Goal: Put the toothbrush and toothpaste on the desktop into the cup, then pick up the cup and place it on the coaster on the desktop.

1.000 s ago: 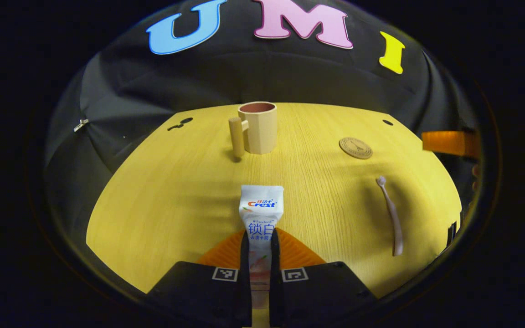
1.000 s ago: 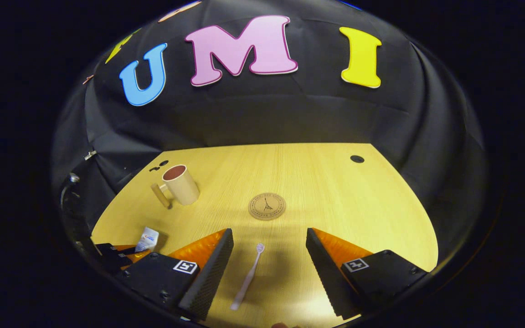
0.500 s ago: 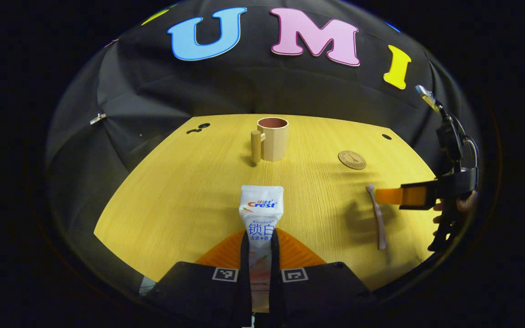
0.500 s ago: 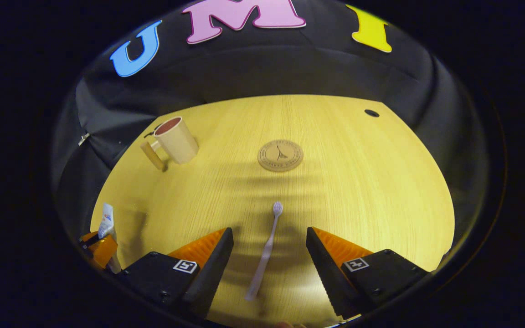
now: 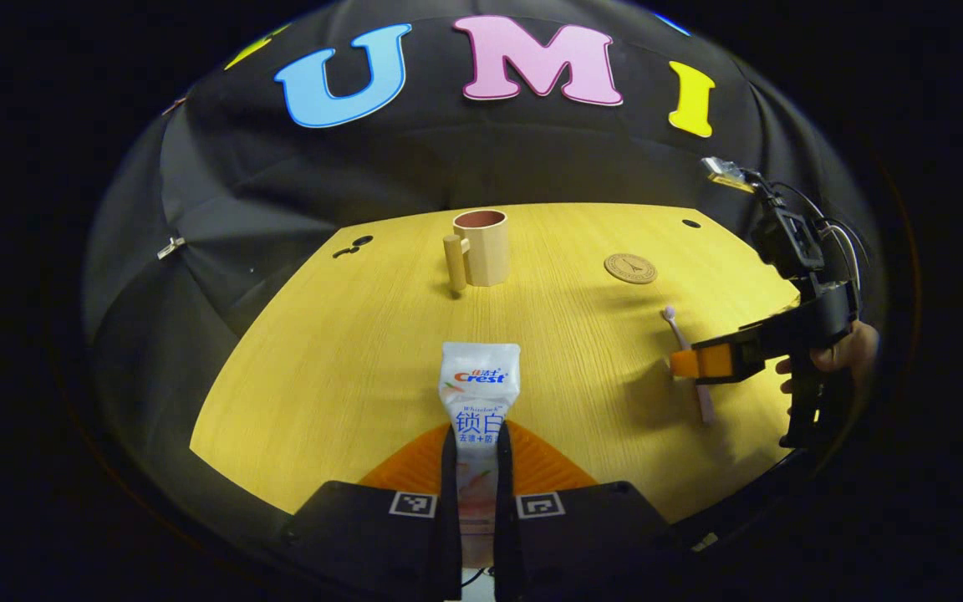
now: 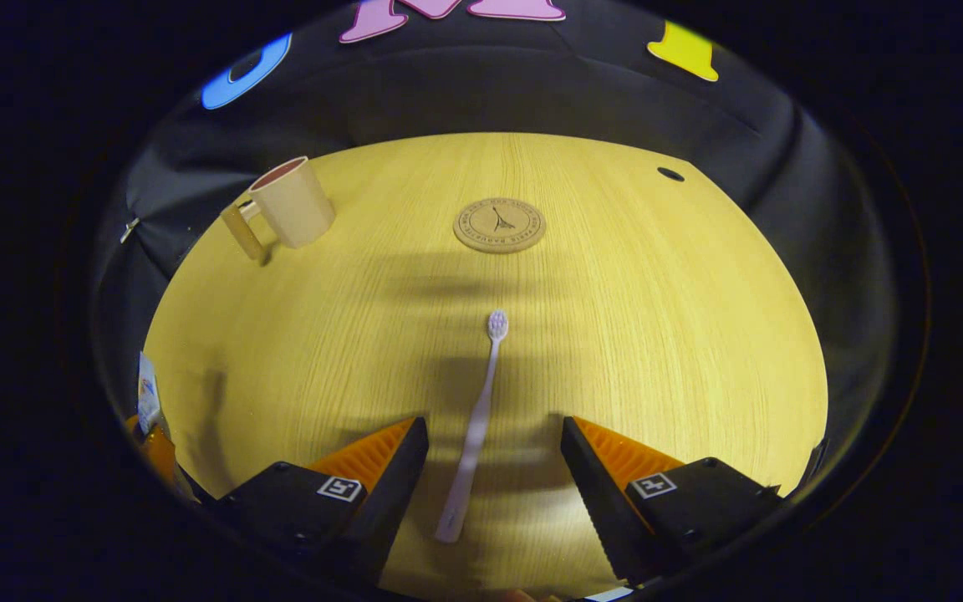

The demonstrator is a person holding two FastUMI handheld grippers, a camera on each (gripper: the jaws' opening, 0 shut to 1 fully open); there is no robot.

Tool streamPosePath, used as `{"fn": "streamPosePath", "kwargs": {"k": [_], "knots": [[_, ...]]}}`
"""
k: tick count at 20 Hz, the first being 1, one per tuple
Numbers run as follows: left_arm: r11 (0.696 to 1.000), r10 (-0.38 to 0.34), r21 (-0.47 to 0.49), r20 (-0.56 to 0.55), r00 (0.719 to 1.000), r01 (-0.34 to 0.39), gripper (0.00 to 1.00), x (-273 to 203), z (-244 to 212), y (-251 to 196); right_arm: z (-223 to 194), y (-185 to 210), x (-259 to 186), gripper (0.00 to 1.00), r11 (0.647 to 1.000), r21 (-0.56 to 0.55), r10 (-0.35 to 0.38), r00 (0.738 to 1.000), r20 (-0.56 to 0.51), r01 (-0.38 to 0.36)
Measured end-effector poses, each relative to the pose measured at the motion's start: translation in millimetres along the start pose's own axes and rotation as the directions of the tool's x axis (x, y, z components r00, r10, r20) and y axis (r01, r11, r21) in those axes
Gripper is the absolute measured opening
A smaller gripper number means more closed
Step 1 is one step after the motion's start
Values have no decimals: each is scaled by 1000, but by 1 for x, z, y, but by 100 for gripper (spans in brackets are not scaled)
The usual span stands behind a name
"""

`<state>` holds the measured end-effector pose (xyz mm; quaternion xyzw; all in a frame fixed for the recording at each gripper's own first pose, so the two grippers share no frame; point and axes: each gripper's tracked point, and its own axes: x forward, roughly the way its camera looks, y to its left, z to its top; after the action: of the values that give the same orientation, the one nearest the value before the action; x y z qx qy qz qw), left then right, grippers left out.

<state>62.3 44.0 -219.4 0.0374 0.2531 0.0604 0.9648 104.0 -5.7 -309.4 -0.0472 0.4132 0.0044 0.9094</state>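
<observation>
Across the yellow desktop [image 6: 657, 334] the light, stiff toothbrush [image 6: 475, 422] is lying flat between the spread right gripper [image 6: 494, 493], probably best pinched mid-handle, while the left gripper [image 5: 476, 502] is pinching the soft toothpaste [image 5: 479, 389], the cup [image 5: 481, 248] standing far
</observation>
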Motion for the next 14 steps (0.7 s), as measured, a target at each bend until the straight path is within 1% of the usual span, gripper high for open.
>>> {"fn": "streamPosePath", "kwargs": {"k": [1, 2, 3, 4, 5, 6, 8, 10, 11, 12, 14], "knots": [[1000, -6, -9, 0, 1000, 6, 20, 1, 0, 0, 5, 3, 4, 100, 1000, -1, -2, 1000, 8, 2], [1000, -8, -20, 1, 1000, 9, 20, 0, 1, 0, -1, 5, 1, 98, 1000, -3, -2, 1000, -10, 2], [999, -10, -31, 2, 1000, 10, 20, 1, 2, 2, 3, 6, 5, 100, 1000, 8, -3, 1000, 3, 3], [999, -13, -41, 4, 1000, 13, 20, 1, 2, 3, 0, 5, 2, 85, 1000, 21, -13, 1000, -12, 13], [999, -13, -47, 4, 1000, 14, 20, 2, 2, 4, 2, 4, 2, 85, 999, 39, -27, 1000, -13, 28], [999, -12, -51, 2, 1000, 12, 20, 2, 1, 5, 1, 2, 3, 74, 997, 62, -39, 999, -19, 40], [998, -9, -55, 3, 1000, 9, 20, 1, 3, 9, 3, 2, 4, 72, 996, 69, -49, 999, -21, 51], [999, 5, -39, -1, 1000, -5, 20, 2, 1, 12, 3, 4, 4, 39, 998, 54, -43, 999, -10, 43], [999, 5, -41, 1, 1000, -5, 20, 2, 2, 13, 3, 7, 4, 31, 999, 41, -23, 1000, -9, 24], [999, 4, -51, 1, 1000, -4, 20, 2, 2, 12, 2, 7, 4, 25, 999, 35, -20, 1000, -9, 21], [997, 4, -78, -7, 1000, -4, 20, 3, -1, 12, 2, 11, 2, 12, 999, 30, 26, 1000, -15, -26]]}}
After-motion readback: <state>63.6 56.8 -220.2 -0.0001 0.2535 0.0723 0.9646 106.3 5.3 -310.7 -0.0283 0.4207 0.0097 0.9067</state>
